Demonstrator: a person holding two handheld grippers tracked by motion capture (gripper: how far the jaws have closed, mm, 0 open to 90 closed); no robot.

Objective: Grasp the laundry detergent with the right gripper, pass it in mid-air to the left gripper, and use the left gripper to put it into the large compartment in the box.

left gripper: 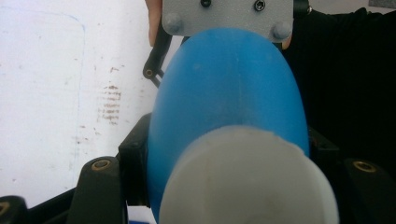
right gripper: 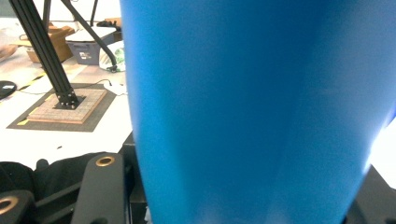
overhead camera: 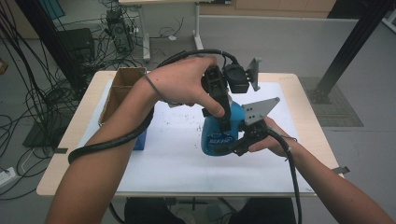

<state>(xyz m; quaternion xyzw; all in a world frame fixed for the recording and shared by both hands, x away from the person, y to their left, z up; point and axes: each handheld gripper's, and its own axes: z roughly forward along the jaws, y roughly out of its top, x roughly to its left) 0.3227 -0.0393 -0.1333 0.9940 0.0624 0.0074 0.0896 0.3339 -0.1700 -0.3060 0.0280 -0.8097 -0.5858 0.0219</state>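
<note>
Bottle [overhead camera: 219, 135] btwn left gripper [overhead camera: 224, 122] & right gripper [overhead camera: 238, 140], both clamped.

Blue bottle [overhead camera: 219, 133] at worktop [overhead camera: 299, 93] centre, clamped by left gripper [overhead camera: 224, 122] from above and right gripper [overhead camera: 240, 140] from right side; both block approach there. Cardboard box [overhead camera: 122, 86] at left edge, small blue item just beside it under left forearm. White mat [overhead camera: 177, 158] bare near front edge and at far right: free passage.
</note>
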